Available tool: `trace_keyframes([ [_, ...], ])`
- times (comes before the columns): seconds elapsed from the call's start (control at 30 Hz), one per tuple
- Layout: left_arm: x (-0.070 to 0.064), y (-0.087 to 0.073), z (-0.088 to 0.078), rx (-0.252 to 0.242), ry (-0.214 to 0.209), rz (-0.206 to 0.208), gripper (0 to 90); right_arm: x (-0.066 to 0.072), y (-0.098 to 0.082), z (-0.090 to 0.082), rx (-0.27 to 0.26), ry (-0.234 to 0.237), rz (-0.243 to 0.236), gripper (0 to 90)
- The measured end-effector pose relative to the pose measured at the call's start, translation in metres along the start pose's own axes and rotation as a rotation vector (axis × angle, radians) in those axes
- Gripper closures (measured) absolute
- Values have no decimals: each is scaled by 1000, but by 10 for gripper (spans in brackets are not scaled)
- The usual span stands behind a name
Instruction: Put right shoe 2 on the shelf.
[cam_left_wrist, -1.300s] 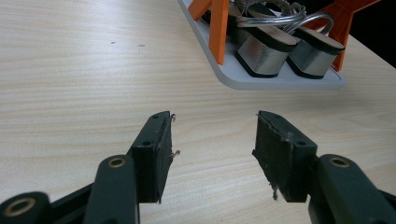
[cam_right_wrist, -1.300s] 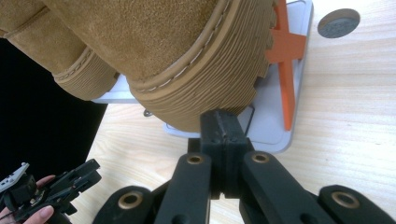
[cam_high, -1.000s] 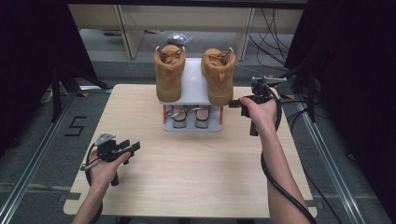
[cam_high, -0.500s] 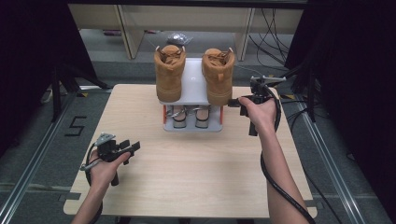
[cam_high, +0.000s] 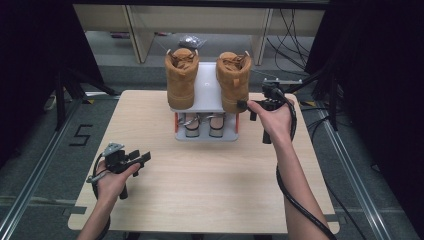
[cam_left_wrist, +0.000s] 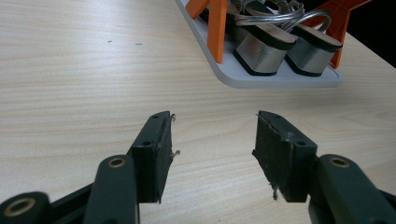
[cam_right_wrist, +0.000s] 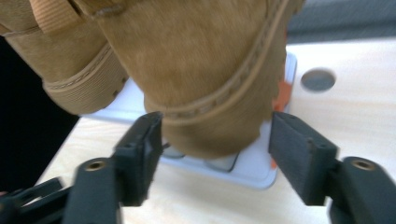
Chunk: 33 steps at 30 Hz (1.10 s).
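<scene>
Right gripper (cam_high: 248, 111) jaws have just been opening, released around the right boot's (cam_high: 233, 80) toe.
Both boots sit on the rack (cam_high: 206, 97); left gripper (cam_high: 142, 159) open over table (cam_high: 210, 185).

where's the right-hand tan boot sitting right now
In the high view the right tan boot stands on the top shelf of the grey shoe rack, right of the other boot, with the right gripper at its toe, jaws open around it.

— The right boot (cam_high: 233, 80)?
— Tan suede, laced; upright on the rack (cam_high: 206, 95), toe toward the near edge, overhanging it a bit.
— Its mate?
— The left boot (cam_high: 181, 77) stands parallel; well apart.
</scene>
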<state>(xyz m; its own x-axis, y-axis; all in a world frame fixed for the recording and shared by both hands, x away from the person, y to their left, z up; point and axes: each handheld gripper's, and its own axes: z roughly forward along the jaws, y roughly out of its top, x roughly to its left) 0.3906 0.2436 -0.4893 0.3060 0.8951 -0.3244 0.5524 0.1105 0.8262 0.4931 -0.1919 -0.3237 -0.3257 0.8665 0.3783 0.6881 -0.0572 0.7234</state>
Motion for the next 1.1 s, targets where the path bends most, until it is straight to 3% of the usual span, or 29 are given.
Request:
trace_keyframes([
  [0.13,1,0,-1,-1,3,-4,453,6,1,12,-20,-30,-45,268],
  [0.17,1,0,-1,-1,4,-4,454,10,0,14,-14,-33,-6,259],
  [0.23,1,0,-1,0,4,-4,454,8,0,21,-14,-39,-52,234],
  [0.3,1,0,-1,0,4,-4,454,10,0,26,-18,-50,-64,194],
  [0.33,1,0,-1,0,4,-4,454,13,0,26,-12,-51,-28,184],
  [0.37,1,0,-1,0,4,-3,454,9,1,28,-21,-52,-77,174],
  [0.4,1,0,-1,-1,4,-4,454,12,1,28,-15,-54,-47,165],
  [0.47,1,0,-1,-1,5,-4,453,10,2,31,-24,-53,-80,148],
  [0.5,1,0,-1,-1,4,-4,454,11,2,31,-22,-56,-58,143],
  [0.57,1,0,-1,0,5,-4,454,9,2,34,-34,-55,-85,133],
  [0.6,1,0,-1,0,4,-4,454,13,1,33,-20,-53,-32,127],
  [0.63,1,0,0,2,3,-4,454,10,2,34,-31,-54,-76,122],
  [0.67,1,0,0,4,3,-2,454,12,2,35,-24,-56,-53,117],
  [0.7,1,-1,0,7,5,-2,454,9,2,36,-35,-56,-97,116],
  [0.77,2,-1,1,6,-1,-6,454,9,3,36,-30,-45,-85,117],
  [0.8,2,-1,1,7,-1,-6,454,12,3,35,-16,-46,-50,120],
  [0.9,2,-1,1,7,-1,-6,454,7,4,35,-23,-35,-99,126],
  [1.1,2,-1,0,13,3,-3,454,7,4,36,-36,-34,-117,132],
])
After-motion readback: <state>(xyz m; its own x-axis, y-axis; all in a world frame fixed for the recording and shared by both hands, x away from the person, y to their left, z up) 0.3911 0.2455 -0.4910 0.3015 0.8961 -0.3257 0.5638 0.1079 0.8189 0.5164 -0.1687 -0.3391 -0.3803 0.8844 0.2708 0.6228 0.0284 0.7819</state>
